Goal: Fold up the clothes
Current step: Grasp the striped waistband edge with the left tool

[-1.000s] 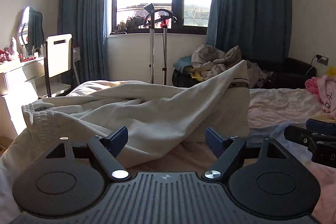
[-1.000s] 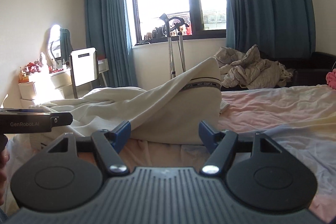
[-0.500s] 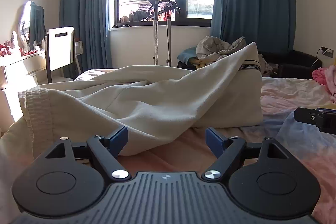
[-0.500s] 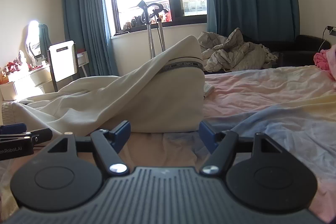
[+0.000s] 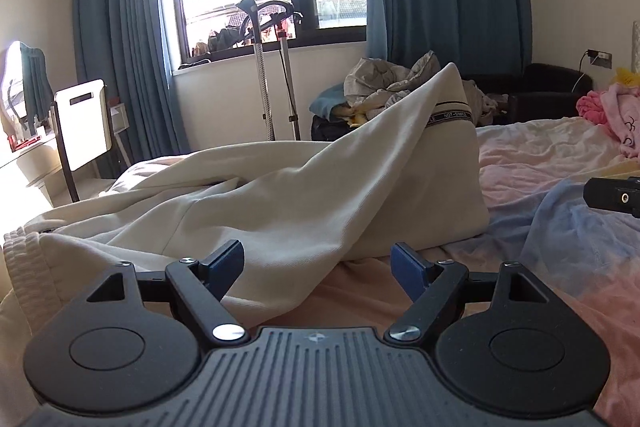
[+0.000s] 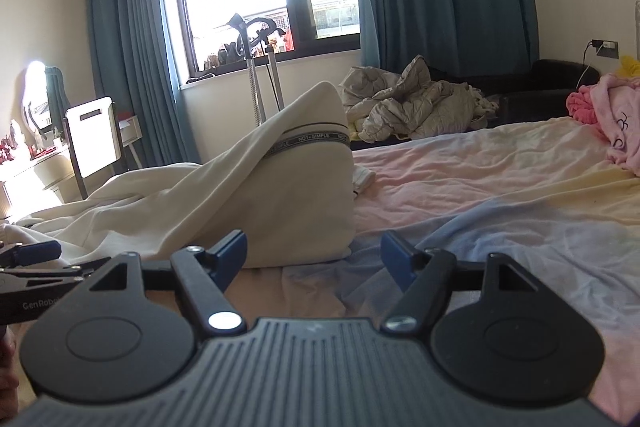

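A cream garment (image 5: pixel 280 203) with a black printed band lies crumpled on the bed, one part standing up in a peak; it also shows in the right wrist view (image 6: pixel 280 195). Its ribbed waistband (image 5: pixel 28 267) lies at the left. My left gripper (image 5: pixel 318 267) is open and empty, low over the bed, just in front of the garment's near edge. My right gripper (image 6: pixel 314 259) is open and empty, close to the garment's lower right corner. Each gripper shows at the edge of the other's view.
The bed has a pink, yellow and blue sheet (image 6: pixel 500 187). Pink clothes (image 6: pixel 616 123) lie at the far right. A heap of grey bedding (image 6: pixel 412 107) lies on a dark sofa under the window. A clothes steamer (image 5: pixel 260 67), a white chair (image 5: pixel 82 123) and a dresser stand at the left.
Both grippers have moved forward and lower, closer to the garment, which now looms larger. Both jaws stay open and empty. The garment has not moved.
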`<state>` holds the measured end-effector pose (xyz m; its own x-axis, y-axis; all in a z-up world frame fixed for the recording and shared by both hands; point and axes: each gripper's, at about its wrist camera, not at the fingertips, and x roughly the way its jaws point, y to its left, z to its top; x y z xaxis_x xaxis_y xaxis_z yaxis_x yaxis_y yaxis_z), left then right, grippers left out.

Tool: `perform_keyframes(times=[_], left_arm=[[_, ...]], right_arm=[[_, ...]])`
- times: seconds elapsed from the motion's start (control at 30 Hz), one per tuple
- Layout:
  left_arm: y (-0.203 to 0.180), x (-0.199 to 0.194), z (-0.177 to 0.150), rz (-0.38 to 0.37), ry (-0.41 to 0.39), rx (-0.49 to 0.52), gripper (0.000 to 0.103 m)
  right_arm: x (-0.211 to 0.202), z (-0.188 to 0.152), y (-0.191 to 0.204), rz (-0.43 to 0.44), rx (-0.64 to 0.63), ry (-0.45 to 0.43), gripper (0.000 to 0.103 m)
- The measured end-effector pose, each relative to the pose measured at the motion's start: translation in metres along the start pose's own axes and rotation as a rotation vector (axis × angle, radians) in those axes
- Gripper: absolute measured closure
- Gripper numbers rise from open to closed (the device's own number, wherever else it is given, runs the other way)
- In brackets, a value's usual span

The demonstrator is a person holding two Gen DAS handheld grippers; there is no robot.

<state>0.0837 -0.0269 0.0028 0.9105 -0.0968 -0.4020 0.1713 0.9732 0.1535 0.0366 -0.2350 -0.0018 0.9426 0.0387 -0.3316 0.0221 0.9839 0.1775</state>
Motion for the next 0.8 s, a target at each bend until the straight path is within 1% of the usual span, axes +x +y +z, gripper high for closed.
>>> perform_keyframes(times=[0.13,0.23,0.3,0.37,0.43,0.5,0.53,0.57,0.6,0.67,0.73,0.77,0.8], left_arm=[[-0.020,0.042,0.030,-0.047,0.027,0.064,0.020],[-0.031,0.077,0.053,-0.075,0.042,0.068,0.021],[-0.039,0.100,0.064,-0.082,0.052,0.085,0.022],[-0.048,0.121,0.074,-0.085,0.056,0.105,0.022],[-0.057,0.141,0.085,-0.094,0.054,0.155,0.022],[-0.062,0.161,0.095,-0.091,0.053,0.194,0.024],[-0.064,0.171,0.099,-0.099,0.069,0.203,0.033],[-0.066,0.181,0.104,-0.108,0.088,0.211,0.039],[-0.067,0.186,0.108,-0.116,0.094,0.214,0.047],[-0.070,0.194,0.115,-0.131,0.102,0.218,0.060],[-0.072,0.196,0.118,-0.135,0.112,0.233,0.087],[-0.073,0.197,0.119,-0.137,0.118,0.241,0.094],[-0.072,0.190,0.119,-0.144,0.110,0.246,0.095]], right_arm=[[0.002,0.004,-0.008,0.006,0.044,0.007,0.026],[0.006,0.006,-0.012,0.033,0.072,0.033,0.025],[0.008,0.008,-0.013,0.050,0.079,0.044,0.025],[0.010,0.009,-0.018,0.054,0.087,0.039,0.024],[0.013,0.010,-0.024,0.051,0.100,0.029,0.024],[0.015,0.010,-0.029,0.016,0.092,-0.005,0.024],[0.016,0.011,-0.033,0.005,0.089,-0.015,0.024],[0.018,0.011,-0.036,-0.003,0.088,-0.023,0.024],[0.019,0.012,-0.040,-0.002,0.101,-0.028,0.024],[0.024,0.011,-0.047,0.009,0.129,-0.026,0.024],[0.029,0.010,-0.052,-0.004,0.130,-0.019,0.024],[0.033,0.009,-0.054,-0.014,0.124,-0.010,0.024],[0.034,0.009,-0.056,-0.021,0.125,-0.005,0.024]])
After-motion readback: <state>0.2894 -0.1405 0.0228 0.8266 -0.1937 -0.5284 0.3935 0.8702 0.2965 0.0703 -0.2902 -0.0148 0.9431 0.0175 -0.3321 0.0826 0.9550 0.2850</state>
